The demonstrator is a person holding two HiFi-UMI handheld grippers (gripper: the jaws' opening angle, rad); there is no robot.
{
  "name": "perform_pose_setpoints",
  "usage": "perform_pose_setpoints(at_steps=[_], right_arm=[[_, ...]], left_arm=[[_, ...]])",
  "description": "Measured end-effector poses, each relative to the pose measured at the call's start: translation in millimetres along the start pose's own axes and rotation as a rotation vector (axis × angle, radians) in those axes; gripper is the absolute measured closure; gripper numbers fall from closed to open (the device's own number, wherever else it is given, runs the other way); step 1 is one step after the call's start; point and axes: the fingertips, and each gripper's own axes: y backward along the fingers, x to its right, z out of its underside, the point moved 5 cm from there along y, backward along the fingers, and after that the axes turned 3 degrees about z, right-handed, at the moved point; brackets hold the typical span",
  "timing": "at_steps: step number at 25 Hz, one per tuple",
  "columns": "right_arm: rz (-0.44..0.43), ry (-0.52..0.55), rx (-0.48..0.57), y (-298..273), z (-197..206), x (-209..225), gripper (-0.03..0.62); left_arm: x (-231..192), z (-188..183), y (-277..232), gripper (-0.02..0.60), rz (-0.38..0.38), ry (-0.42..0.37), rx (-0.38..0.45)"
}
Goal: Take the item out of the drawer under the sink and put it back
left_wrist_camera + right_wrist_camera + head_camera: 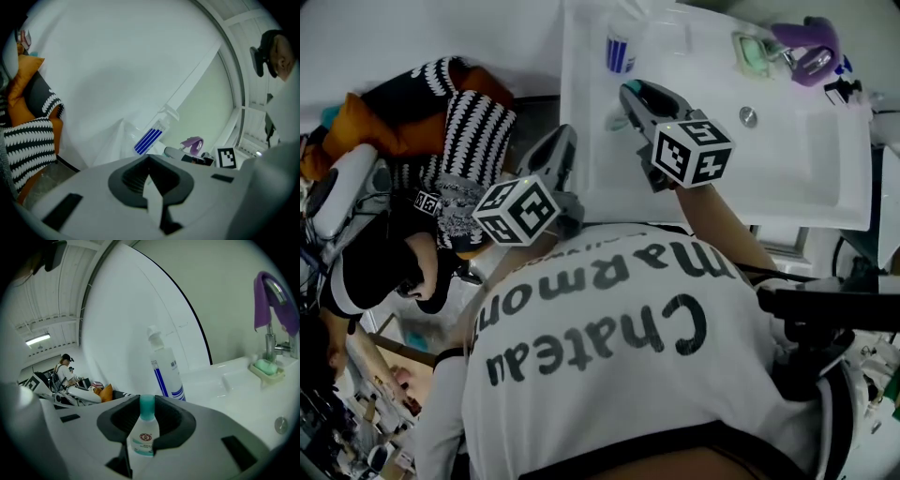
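right gripper (630, 98) is clamped on a little bottle (143, 432) with a teal cap. the bottle stands upright between the jaws, cap end pointing away from the camera, pads pressing on its sides. in the head view that gripper sits over the left part of the white sink (825, 178), aimed toward its back left corner. a taller pump bottle (166, 376) with blue stripes stands right at that corner, just beyond the little one. farther along the back edge toward the right there's a green soap (266, 366) in its dish, beside the faucet (276, 341), which has a purple cloth (267, 301) draped over it. the round drain (749, 116) is in the basin near the right gripper's marker cube. left gripper (561, 141) is off the sink's left edge, next to the right one. its jaws are drawn together with only a thin pale sliver between them, and it's carrying nothing. further left is a pile of black-and-white striped and orange fabric (473, 122).
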Motion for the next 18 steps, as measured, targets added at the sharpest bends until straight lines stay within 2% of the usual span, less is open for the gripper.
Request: perform_pose_setpoints(at_steps=[8,18], right_arm=[[-0.002,0.073,0.005,2.1,1.9,-8.1,0.493],[-0.005,0.103,0.028,7.7,5.7,-14.8,0.493]], left_arm=[[1.9,-0.9,-5.6,0.572,0.016,0.002,-0.003],[3.5,-0.1,-3.0,0.572,0.016,-0.004,-0.002]])
